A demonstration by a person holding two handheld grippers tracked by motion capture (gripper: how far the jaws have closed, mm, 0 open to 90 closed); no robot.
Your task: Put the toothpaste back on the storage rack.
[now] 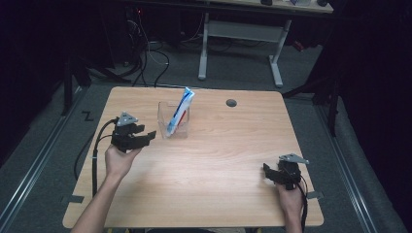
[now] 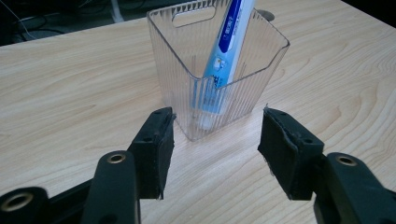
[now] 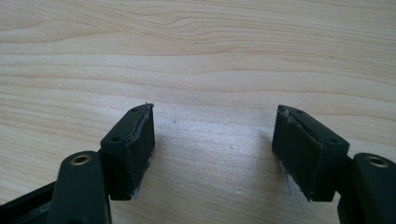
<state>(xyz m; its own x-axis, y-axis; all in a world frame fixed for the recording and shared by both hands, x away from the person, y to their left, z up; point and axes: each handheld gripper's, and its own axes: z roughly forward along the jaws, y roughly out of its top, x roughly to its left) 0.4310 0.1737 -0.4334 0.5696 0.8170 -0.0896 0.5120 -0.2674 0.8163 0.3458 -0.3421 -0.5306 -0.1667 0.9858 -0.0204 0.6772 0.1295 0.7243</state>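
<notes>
My left gripper [image 1: 145, 132] and right gripper [image 1: 268, 171] were black, each topped by a grey three-cornered plate and trailing a black cable. Their jaws had brass-coloured rivets and frayed pads [image 3: 140, 144]. My forearms were bare, unsleeved.

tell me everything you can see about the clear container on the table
The clear container is a small open-topped bin of see-through ribbed plastic, squarish, with a slot handle cut near the rim of its far wall. It stands upright on the wooden table, left of centre. A blue and white tube stands tilted inside, its top above the rim. The left gripper, jaws apart, faces it without touching.
</notes>
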